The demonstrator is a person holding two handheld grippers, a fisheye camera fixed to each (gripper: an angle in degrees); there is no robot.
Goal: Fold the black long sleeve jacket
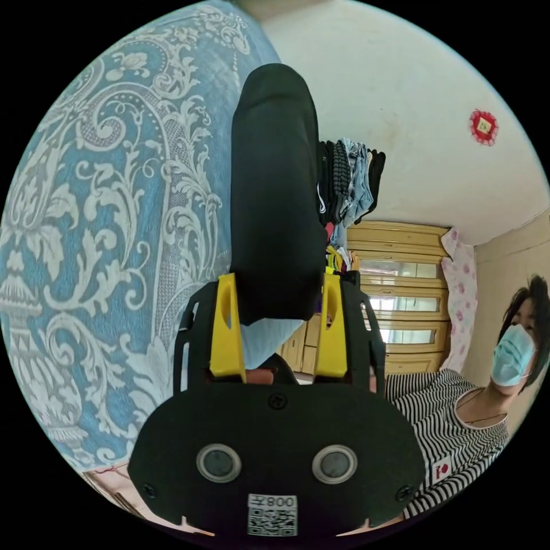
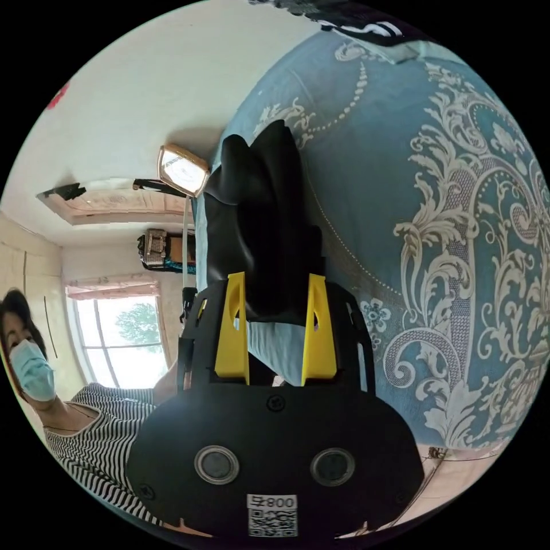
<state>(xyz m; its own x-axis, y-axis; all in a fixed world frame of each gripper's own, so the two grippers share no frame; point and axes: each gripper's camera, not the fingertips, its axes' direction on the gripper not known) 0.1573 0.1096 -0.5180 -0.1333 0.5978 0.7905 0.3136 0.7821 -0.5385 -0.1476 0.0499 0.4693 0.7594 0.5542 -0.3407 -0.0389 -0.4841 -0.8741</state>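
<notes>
Left gripper [image 1: 275, 321]: jaws are pinched on a fold of the jacket [image 1: 275, 189], whose black cloth is seen running straight out beyond the tips. Right gripper [image 2: 275, 321]: jaws are likewise pinched on the jacket [image 2: 258, 229], bunched and extending forward from the tips. In both views the bed [image 1: 103, 229] with its blue patterned cover lies behind the cloth. The long axis is judged to run between the two grips; neither gripper is nearer.
</notes>
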